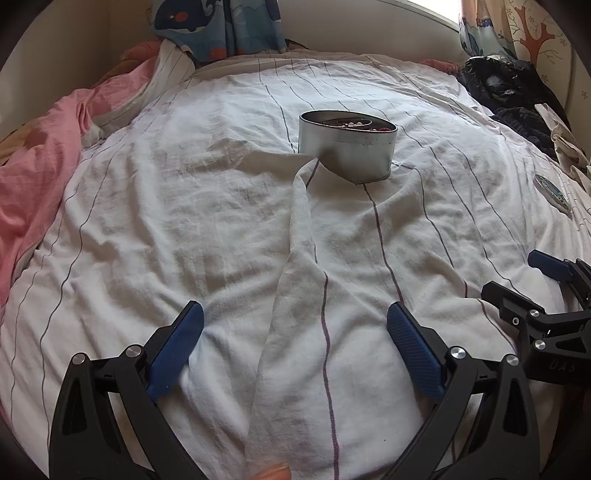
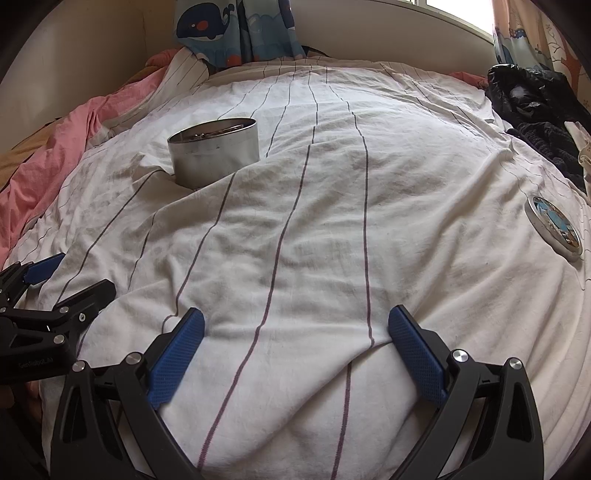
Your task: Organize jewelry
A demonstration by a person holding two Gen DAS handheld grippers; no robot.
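Observation:
A round silver tin [image 1: 347,147] stands open on the white striped bed sheet [image 1: 221,229], with beads and jewelry inside. It also shows in the right wrist view [image 2: 214,151] at upper left. Its round lid [image 2: 554,229], with a blue picture on it, lies on the sheet at the far right and shows at the left wrist view's right edge [image 1: 552,192]. My left gripper [image 1: 295,314] is open and empty, low over the sheet in front of the tin. My right gripper [image 2: 295,317] is open and empty, beside the left one, which shows at the right wrist view's left edge [image 2: 70,277].
A pink blanket [image 1: 33,177] is bunched along the left. Dark clothes [image 2: 532,103] are piled at the back right. A whale-print curtain [image 1: 218,26] hangs at the back. A raised sheet fold [image 1: 295,236] runs from the tin toward me.

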